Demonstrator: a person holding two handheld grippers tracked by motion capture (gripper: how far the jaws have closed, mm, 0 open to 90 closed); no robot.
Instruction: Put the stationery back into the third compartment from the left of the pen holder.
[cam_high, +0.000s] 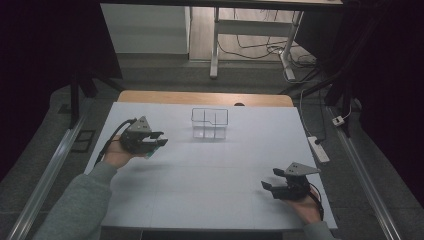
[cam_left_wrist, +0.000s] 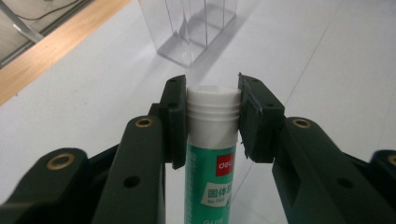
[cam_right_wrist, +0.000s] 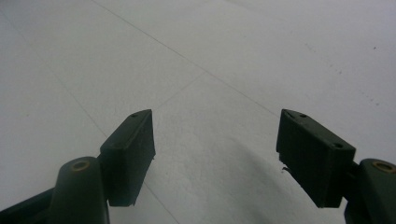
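Left gripper view brings up close what the high view leaves as a speck of green: the left gripper (cam_left_wrist: 212, 121) has its two pads (cam_left_wrist: 175, 119) pressed on either side of the white ribbed cap of a glue stick (cam_left_wrist: 211, 154), whose green body with a red label patch runs down out of the bottom of the picture. From above, the same left gripper (cam_high: 159, 141) sits at the left of the white table (cam_high: 210, 175), held up off the surface in a hand with a grey sleeve, and the stick is only a small green tip at the jaws. Beyond it, toward the far edge, stands a clear plastic organizer (cam_high: 210, 123), upright, with thin inner walls splitting it into compartments; I can see nothing inside any of them. The close view shows its transparent base (cam_left_wrist: 189, 28) just ahead of the glue stick but apart from it. Right gripper view looks along wide-spread jaws with bare white tabletop between them; the right gripper (cam_high: 272, 187) rests low at the near right corner, well apart from the organizer.
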